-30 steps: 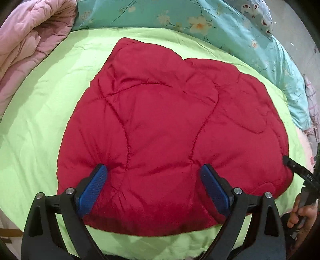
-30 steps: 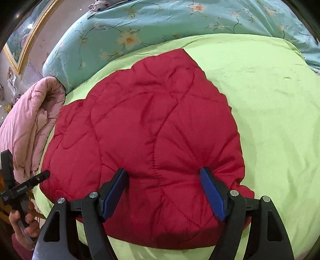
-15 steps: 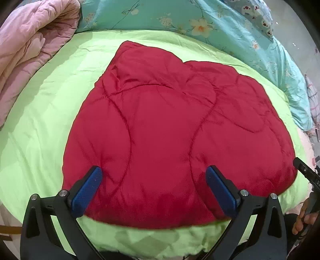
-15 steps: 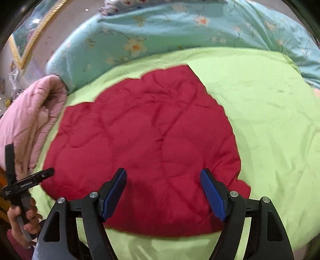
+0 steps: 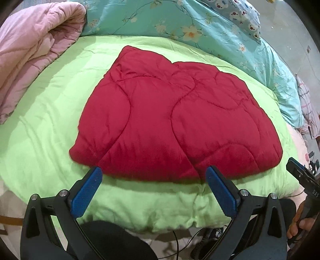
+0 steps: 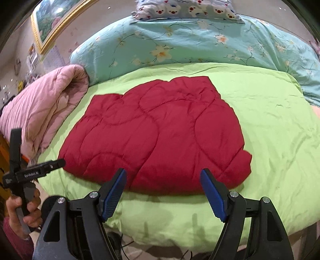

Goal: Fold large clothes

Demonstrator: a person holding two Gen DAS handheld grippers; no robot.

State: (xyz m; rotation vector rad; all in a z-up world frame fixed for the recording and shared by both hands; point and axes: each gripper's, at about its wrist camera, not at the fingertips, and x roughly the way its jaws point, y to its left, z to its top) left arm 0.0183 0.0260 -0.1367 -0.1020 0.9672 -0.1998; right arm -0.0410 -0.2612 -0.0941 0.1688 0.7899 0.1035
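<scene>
A red quilted garment (image 5: 172,122) lies folded flat on the light green blanket (image 5: 50,104), and shows in the right wrist view (image 6: 160,136) too. My left gripper (image 5: 154,180) is open and empty, held just off the garment's near edge above the blanket's front. My right gripper (image 6: 163,180) is open and empty, also just short of the near edge. The right gripper appears at the right edge of the left wrist view (image 5: 300,176); the left gripper appears at the left of the right wrist view (image 6: 38,170).
A rolled pink quilt (image 5: 34,46) lies at the left of the bed. A teal floral duvet (image 6: 190,44) and a bear-print pillow (image 6: 188,10) lie behind. The bed's front edge (image 6: 180,230) drops to the floor with cables below.
Both grippers have pulled back off the red garment toward the bed's front edge. The garment now lies flat, free of the fingers.
</scene>
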